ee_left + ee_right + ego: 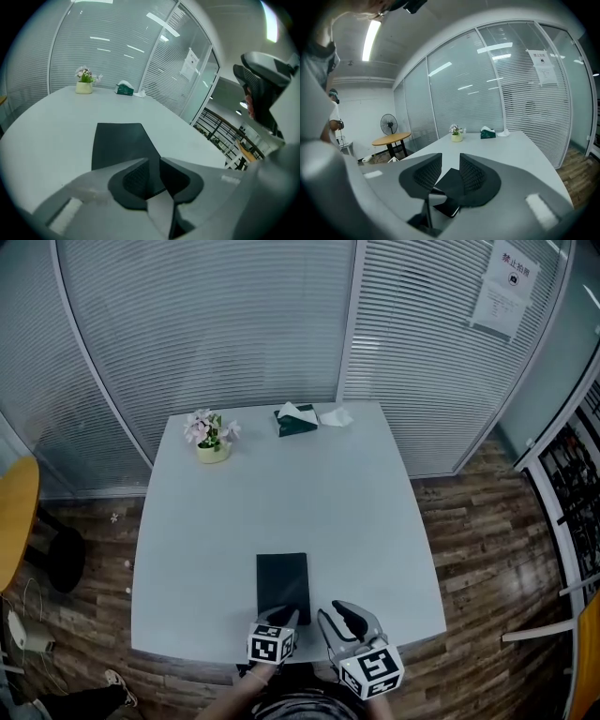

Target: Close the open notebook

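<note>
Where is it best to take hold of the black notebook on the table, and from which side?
Probably the near short edge, coming low from the person's side. The notebook lies flat and closed on the table, so only its thin edges can be pinched.

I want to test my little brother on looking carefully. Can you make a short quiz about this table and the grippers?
1. True or false: the notebook lies shut on the table.
2. What stands at the table's far left corner? A) a flower pot B) a laptop C) a cup
3. What is between the jaws of the left gripper?

Key: 1 true. 2 A. 3 nothing; the jaws stand apart, with the notebook lying beyond them.
</note>
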Available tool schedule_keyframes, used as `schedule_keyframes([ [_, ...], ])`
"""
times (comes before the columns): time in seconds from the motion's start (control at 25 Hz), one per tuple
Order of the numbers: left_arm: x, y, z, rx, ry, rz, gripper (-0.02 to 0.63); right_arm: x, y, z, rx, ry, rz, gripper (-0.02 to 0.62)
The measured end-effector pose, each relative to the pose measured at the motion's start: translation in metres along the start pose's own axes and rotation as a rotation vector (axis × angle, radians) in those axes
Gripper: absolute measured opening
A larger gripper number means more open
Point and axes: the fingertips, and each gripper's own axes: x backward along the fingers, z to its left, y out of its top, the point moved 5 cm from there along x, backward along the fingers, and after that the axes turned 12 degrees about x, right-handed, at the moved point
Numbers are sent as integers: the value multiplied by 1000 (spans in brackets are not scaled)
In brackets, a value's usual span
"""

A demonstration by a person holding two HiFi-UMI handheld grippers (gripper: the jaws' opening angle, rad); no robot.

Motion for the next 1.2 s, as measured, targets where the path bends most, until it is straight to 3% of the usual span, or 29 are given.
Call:
schedule_keyframes([
  [0.2, 19, 9, -2, 1, -33, -42, 23, -8, 2, 7, 12, 24, 2, 118],
  [0.36, 39, 25, -14, -72, -64, -103, 5, -15, 1, 12, 12, 49, 6, 115],
  [0.8, 102, 70, -40, -108, -130, -292, 5, -30, 11, 24, 37, 107, -13, 103],
  [1.2, 156, 113, -53, -182, -151, -456, 5, -46, 45, 37, 88, 159, -90, 46],
])
